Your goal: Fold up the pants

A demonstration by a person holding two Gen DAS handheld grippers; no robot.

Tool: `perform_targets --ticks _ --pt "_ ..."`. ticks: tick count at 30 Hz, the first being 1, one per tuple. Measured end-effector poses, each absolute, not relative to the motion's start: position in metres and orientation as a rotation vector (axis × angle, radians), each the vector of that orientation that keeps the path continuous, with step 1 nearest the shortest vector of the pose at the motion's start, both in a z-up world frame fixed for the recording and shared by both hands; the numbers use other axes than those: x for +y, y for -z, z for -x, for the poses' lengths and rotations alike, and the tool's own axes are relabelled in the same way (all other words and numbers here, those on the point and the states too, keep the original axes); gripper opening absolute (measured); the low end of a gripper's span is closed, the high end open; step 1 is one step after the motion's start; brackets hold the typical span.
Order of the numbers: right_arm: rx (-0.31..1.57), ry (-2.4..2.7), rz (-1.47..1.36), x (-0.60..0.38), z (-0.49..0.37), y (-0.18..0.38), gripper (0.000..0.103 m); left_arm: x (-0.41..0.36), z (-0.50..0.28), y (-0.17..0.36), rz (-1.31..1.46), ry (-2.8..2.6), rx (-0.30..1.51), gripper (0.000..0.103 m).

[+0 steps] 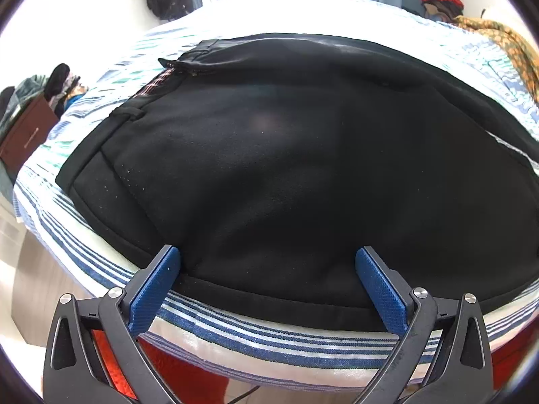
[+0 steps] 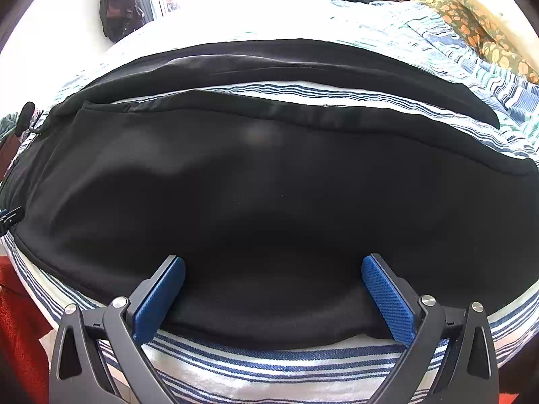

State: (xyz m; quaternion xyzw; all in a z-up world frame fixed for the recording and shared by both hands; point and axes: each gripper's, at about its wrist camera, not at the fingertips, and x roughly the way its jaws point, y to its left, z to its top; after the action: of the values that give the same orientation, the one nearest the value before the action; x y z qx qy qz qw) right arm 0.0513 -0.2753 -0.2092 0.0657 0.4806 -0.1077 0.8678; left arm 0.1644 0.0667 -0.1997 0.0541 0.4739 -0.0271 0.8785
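Black pants (image 1: 286, 155) lie flat across a striped bed. In the left wrist view the waistband with a belt loop (image 1: 126, 112) and open fly sits at the left. My left gripper (image 1: 267, 262) stands open at the near edge of the pants, its blue pads (image 1: 156, 289) straddling the near side seam. In the right wrist view the two pant legs (image 2: 269, 195) run sideways with a strip of sheet between them. My right gripper (image 2: 273, 269) is open over the near leg's edge, nothing pinched.
The bed (image 1: 269, 340) has a blue-and-white striped sheet and its near edge is right under both grippers. A yellow patterned blanket (image 2: 471, 23) lies at the far right. A brown nightstand (image 1: 27, 134) with clutter stands at the left. Red fabric (image 2: 20, 309) lies on the floor.
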Motion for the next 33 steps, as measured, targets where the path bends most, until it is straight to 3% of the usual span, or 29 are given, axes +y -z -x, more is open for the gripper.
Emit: perform_targets --ticks 27,33 --pt "1.021 0.257 -0.128 -0.269 -0.053 0.207 0.103 0.059 -0.159 0.2 -0.149 0.042 0.967 0.103" --pt "1.19 0.318 -0.159 -0.269 -0.077 0.185 0.102 0.057 -0.156 0.2 -0.162 0.038 0.967 0.102"
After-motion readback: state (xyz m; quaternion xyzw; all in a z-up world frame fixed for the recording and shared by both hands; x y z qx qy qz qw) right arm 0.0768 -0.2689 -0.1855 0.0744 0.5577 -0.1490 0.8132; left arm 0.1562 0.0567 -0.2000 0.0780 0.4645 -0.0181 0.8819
